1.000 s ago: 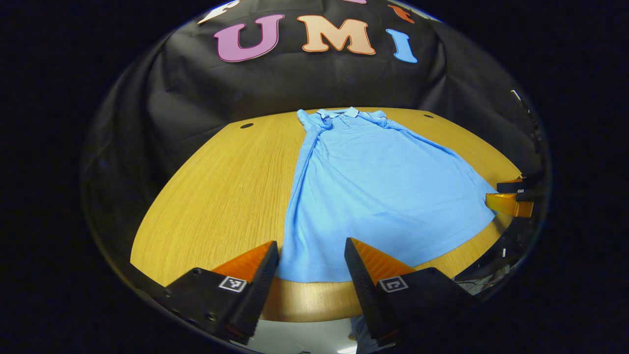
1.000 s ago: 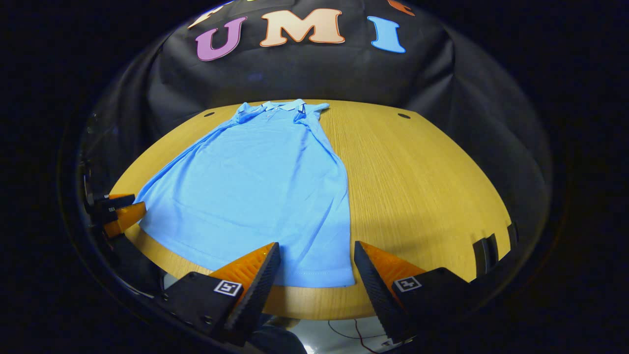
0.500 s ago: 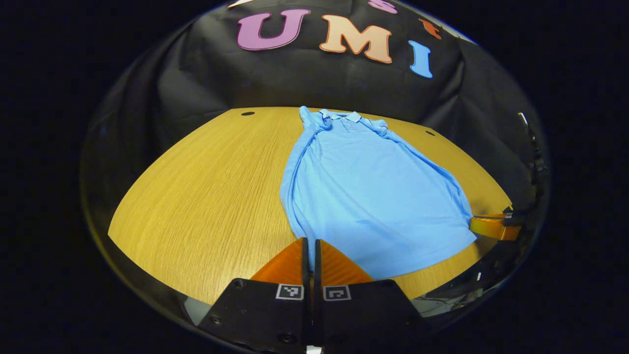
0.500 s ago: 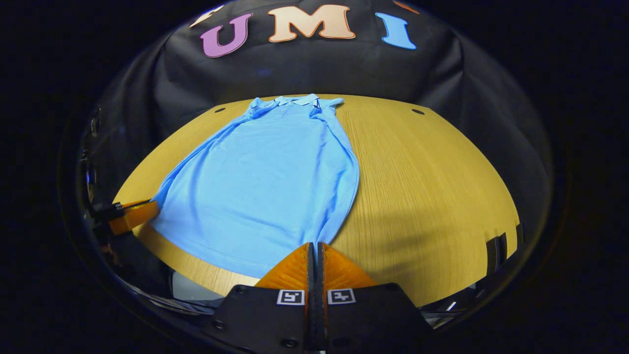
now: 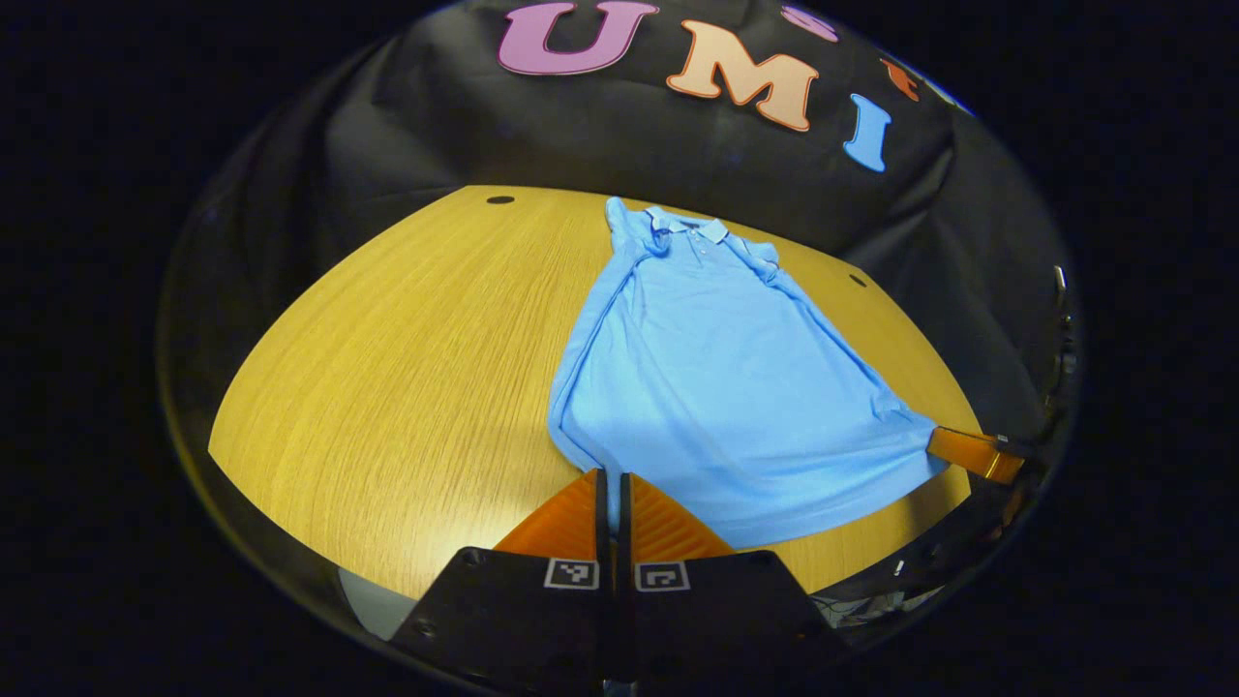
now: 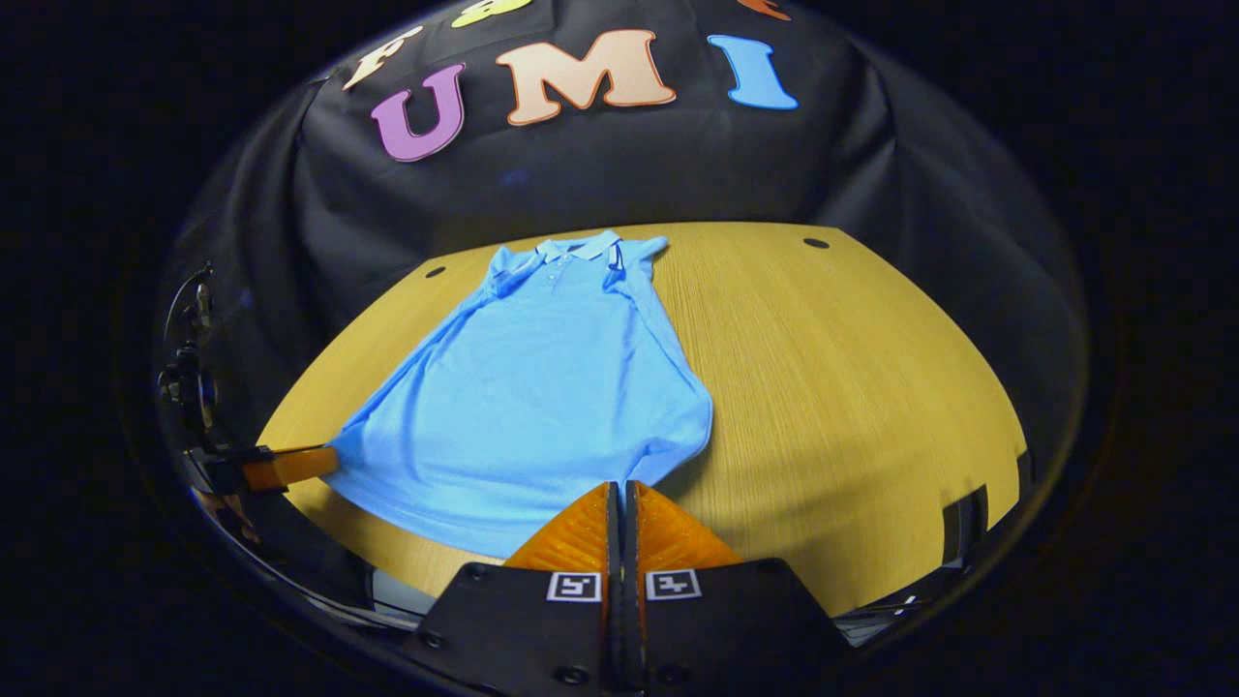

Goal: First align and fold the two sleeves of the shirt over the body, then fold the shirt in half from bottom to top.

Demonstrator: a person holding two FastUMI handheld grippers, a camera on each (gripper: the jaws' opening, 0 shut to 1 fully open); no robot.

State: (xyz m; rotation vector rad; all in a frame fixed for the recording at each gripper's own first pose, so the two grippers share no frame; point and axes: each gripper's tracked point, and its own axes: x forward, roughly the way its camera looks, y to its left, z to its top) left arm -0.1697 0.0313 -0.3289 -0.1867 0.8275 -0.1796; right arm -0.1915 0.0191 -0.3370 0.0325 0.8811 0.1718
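A light blue polo shirt (image 5: 716,378) lies lengthwise on the wooden table (image 5: 387,339), collar at the far end and sleeves folded in along the body. My left gripper (image 5: 608,479) is shut on the near left corner of the hem, which rises off the table towards its tips. In the right gripper view the same shirt (image 6: 552,387) stretches away, and my right gripper (image 6: 619,489) is shut on the near right hem corner. Each gripper also appears from the other side: the right one (image 5: 968,453) and the left one (image 6: 290,467), each pinching its corner.
The table (image 6: 852,368) has bare wood on both sides of the shirt and small dark holes near its far edge (image 5: 500,199) (image 6: 816,243). Black cloth walls close the booth behind. The table's near edge lies just under the grippers.
Both grippers went from open around the hem corners to shut on them. The hem has since lifted off the table and drawn a little towards the collar.
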